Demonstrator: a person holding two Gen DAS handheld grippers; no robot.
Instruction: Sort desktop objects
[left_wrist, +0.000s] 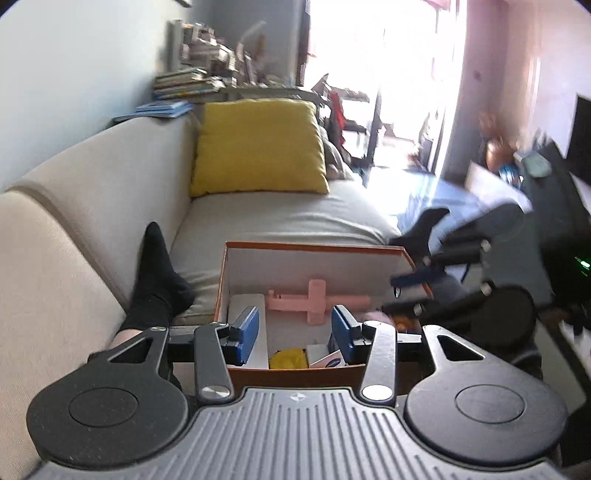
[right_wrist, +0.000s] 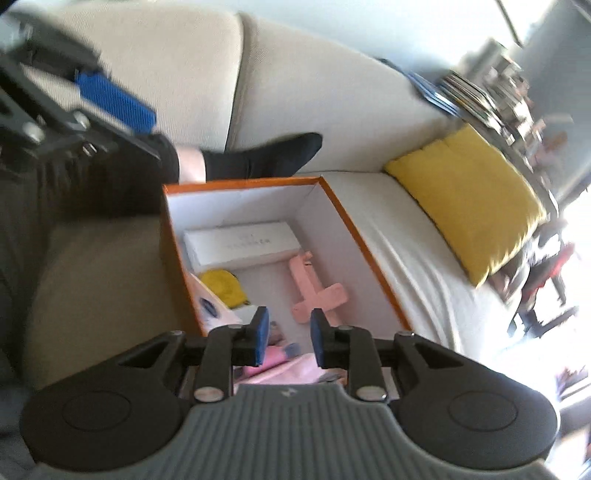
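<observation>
An orange-rimmed cardboard box (left_wrist: 314, 248) (right_wrist: 243, 182) with a white inside sits on the sofa. In it lie a pink cross-shaped piece (left_wrist: 314, 301) (right_wrist: 314, 291), a white flat box (right_wrist: 240, 242) (left_wrist: 240, 306), a yellow soft thing (left_wrist: 288, 359) (right_wrist: 223, 286) and a white packet with a blue logo (right_wrist: 208, 308) (left_wrist: 330, 360). My left gripper (left_wrist: 293, 334) is open and empty above the box's near edge. My right gripper (right_wrist: 288, 338) is open and empty above the box's near end, over pink items (right_wrist: 291, 369).
A beige sofa (left_wrist: 92, 177) with a yellow cushion (left_wrist: 258, 147) (right_wrist: 469, 199) carries the box. A person's legs in black socks (left_wrist: 155, 280) (right_wrist: 266, 155) lie beside the box. Books (left_wrist: 184, 85) are stacked behind the sofa. A bright window is at the back.
</observation>
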